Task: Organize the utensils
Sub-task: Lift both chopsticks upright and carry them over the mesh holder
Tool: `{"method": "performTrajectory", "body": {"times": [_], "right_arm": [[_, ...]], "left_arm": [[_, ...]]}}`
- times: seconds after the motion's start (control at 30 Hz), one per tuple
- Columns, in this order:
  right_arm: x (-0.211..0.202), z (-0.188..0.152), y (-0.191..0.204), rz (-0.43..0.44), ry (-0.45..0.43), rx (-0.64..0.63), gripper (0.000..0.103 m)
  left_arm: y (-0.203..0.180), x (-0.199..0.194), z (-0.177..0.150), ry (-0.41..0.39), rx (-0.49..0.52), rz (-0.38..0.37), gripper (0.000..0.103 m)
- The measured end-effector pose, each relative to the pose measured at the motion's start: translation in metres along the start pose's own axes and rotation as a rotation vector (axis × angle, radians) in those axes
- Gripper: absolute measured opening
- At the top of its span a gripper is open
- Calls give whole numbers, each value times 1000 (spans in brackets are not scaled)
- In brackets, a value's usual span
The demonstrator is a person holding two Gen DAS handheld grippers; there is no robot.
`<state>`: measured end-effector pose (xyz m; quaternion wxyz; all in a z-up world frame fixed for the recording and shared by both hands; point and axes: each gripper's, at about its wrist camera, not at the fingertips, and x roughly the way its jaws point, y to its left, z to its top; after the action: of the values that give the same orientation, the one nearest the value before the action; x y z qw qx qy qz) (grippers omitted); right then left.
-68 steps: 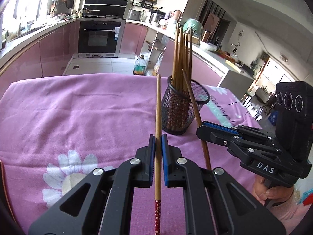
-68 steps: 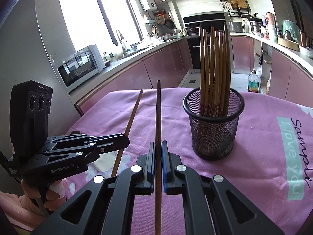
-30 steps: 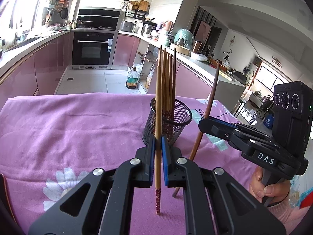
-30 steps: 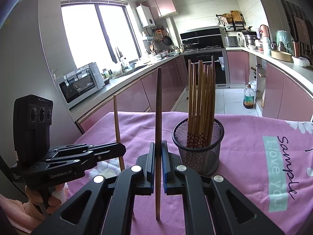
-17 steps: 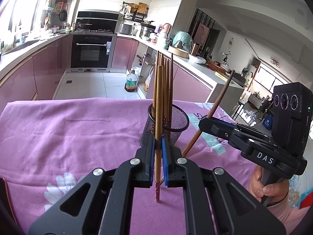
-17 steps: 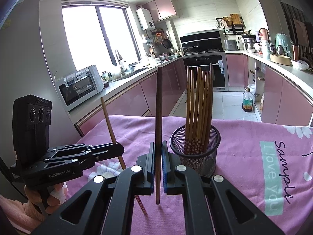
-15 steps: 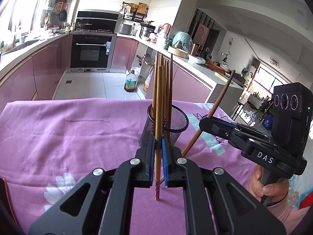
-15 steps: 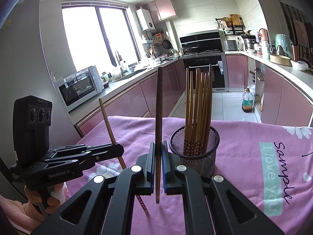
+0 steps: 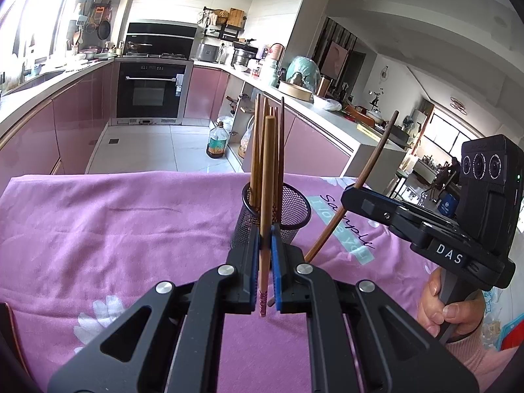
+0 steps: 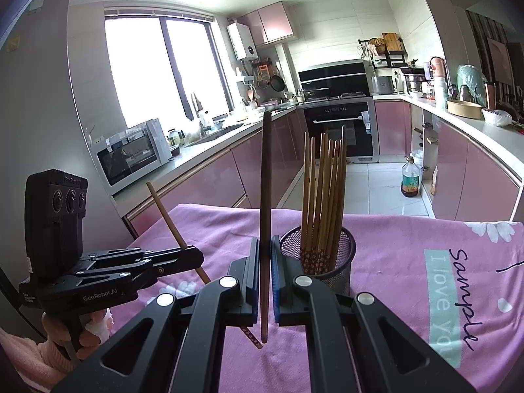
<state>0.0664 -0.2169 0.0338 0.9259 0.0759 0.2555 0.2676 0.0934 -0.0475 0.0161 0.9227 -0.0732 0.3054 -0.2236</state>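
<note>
Light chopstick [image 9: 266,196]: I have it pinched upright in the left gripper [image 9: 266,271], its patterned pink end hanging just below the jaws, above the cloth; in the right wrist view it leans toward 11 o'clock.
Dark chopstick [image 10: 265,216]: held in the right gripper [image 10: 266,281], upright in that camera; from the left wrist view it slants toward 1 o'clock, its lower end near my light one's tip.
Left jaws: closed tight on the light chopstick, blue pads touching both of its sides.
Right jaws: closed on the dark chopstick, only the stick's width between the pads.
Mesh holder [image 10: 330,262]: black wire cup standing on the bench at 12 to 1 o'clock from each gripper, just beyond the fingertips.
Chopsticks in holder [image 10: 324,193]: a bunch standing tips down, patterned ends at the bottom.
Bench cover: pink cloth [image 9: 114,229] with white daisies and a teal printed strip.
Hands: my right hand [image 9: 448,308] grips its handle at 3 o'clock in the left wrist view.
</note>
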Motion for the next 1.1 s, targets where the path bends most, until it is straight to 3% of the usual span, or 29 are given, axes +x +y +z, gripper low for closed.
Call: {"method": "performTrajectory", "body": {"times": [1.1], "right_arm": [[-14, 23, -7, -1, -73, -19, 5]], "left_arm": [[-14, -6, 26, -63, 44, -3, 8]]}}
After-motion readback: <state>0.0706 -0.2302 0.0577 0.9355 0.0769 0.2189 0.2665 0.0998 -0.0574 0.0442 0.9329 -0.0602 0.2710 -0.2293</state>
